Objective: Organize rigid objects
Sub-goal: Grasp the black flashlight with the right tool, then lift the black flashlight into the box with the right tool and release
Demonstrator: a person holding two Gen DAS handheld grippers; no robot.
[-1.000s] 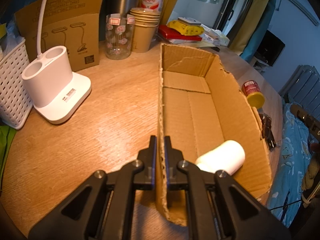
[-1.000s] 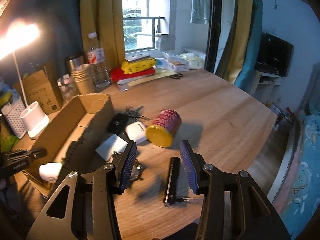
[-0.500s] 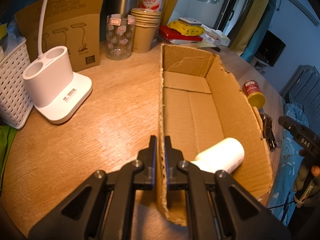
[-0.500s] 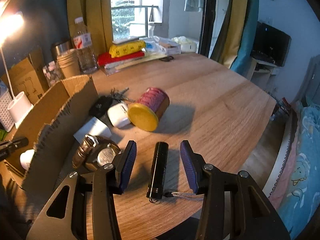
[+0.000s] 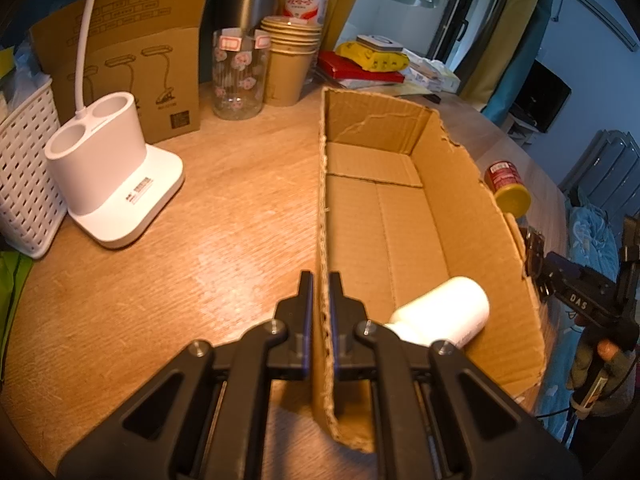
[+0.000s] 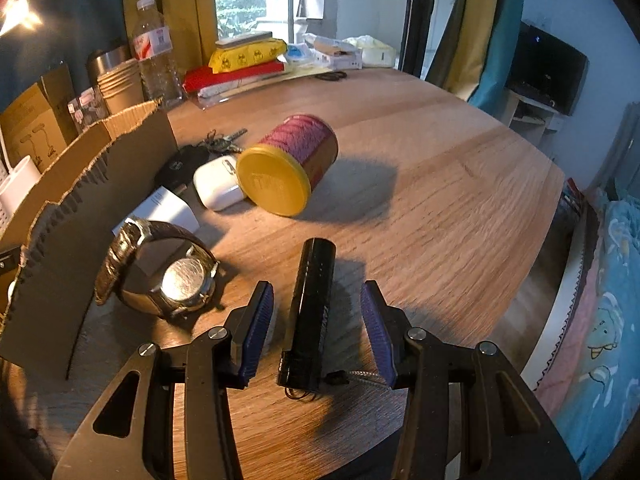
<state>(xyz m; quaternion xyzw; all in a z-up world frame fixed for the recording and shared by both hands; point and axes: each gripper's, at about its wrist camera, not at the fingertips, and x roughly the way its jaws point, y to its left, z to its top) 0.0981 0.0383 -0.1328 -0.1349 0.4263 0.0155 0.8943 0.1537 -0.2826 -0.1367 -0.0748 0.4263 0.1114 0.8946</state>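
Observation:
My left gripper is shut on the near left wall of an open cardboard box, one pad on each side of the wall. A white cylinder lies inside the box at its near end. In the right wrist view, my right gripper is open and low over the table, straddling a black flashlight that lies between its pads without touching them. A wristwatch, a white case, a red can with a yellow lid and keys lie beside the box wall.
A white lamp base, a white basket, a glass jar, stacked paper cups and a lamp carton crowd the table's back left. Books and packets sit at the far edge. A gloved hand holds the right gripper.
My right gripper came down and forward over the black flashlight, which now lies between its pads. The left gripper kept still on the box wall.

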